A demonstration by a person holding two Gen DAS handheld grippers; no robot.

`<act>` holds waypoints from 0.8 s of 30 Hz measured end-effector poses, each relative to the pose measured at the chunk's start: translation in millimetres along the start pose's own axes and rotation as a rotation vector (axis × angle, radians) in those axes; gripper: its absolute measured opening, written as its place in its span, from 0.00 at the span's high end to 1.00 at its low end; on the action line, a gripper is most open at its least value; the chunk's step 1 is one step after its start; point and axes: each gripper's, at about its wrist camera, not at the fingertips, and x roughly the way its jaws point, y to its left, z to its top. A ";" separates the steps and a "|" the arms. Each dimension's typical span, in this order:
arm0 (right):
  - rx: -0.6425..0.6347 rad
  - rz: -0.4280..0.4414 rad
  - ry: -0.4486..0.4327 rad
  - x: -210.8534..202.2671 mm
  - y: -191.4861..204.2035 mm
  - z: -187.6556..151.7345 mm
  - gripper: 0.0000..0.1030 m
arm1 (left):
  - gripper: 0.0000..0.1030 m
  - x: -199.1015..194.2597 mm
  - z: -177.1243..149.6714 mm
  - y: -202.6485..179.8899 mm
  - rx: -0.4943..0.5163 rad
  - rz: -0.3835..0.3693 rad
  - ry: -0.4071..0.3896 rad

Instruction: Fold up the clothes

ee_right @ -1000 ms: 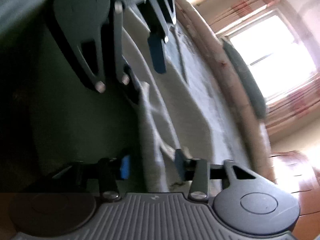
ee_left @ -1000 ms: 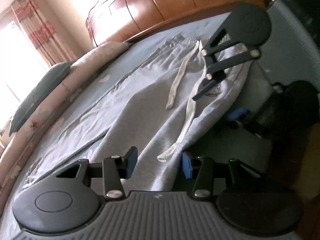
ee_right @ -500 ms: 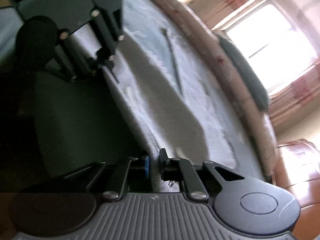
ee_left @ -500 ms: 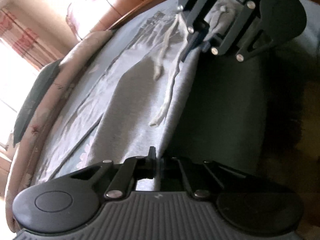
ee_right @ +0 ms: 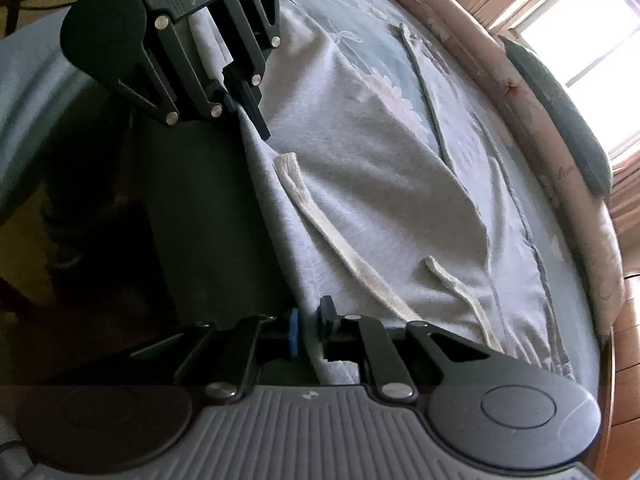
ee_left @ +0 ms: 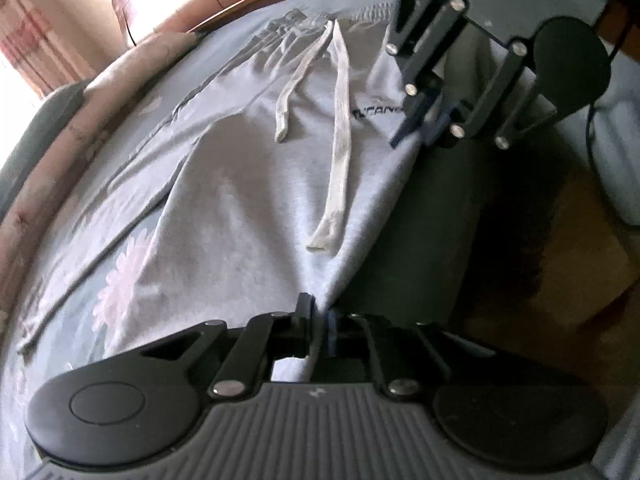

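I have the pair of light grey cotton sweatpants (ee_left: pixel 240 184) spread across the bed with the blue floral bedsheet (ee_left: pixel 100 280), filling the middle of both wrist views, its near edge running along the dark side of the bed. My left hand-held gripper (ee_left: pixel 318 322), at the bottom centre of its own view, is easing its jaws apart a touch, yet the pads pinch a ridge of grey fabric at that edge. My right hand-held gripper (ee_right: pixel 308 326) does the same, opening slightly while its blue pad presses a fold of the waistband edge. Two off-white flat drawstrings (ee_left: pixel 340 128) lie loose over the fabric. A pinkish rolled quilt (ee_right: pixel 532 120) borders the far side of the bed, toward the window.
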 end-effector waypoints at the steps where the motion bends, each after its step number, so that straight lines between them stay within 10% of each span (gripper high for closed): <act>1: -0.001 0.018 -0.003 -2.0 -0.8 0.5 0.83 | 0.89 -3.8 -1.5 2.5 -0.016 -0.016 -0.001; 13: 0.255 0.087 -0.223 -36.8 -69.3 18.7 0.81 | 0.88 -21.0 3.1 100.8 -0.289 0.091 -0.053; 24: 0.598 0.040 -0.216 65.7 -146.0 49.5 0.81 | 0.88 34.7 1.1 116.7 -0.413 0.009 -0.017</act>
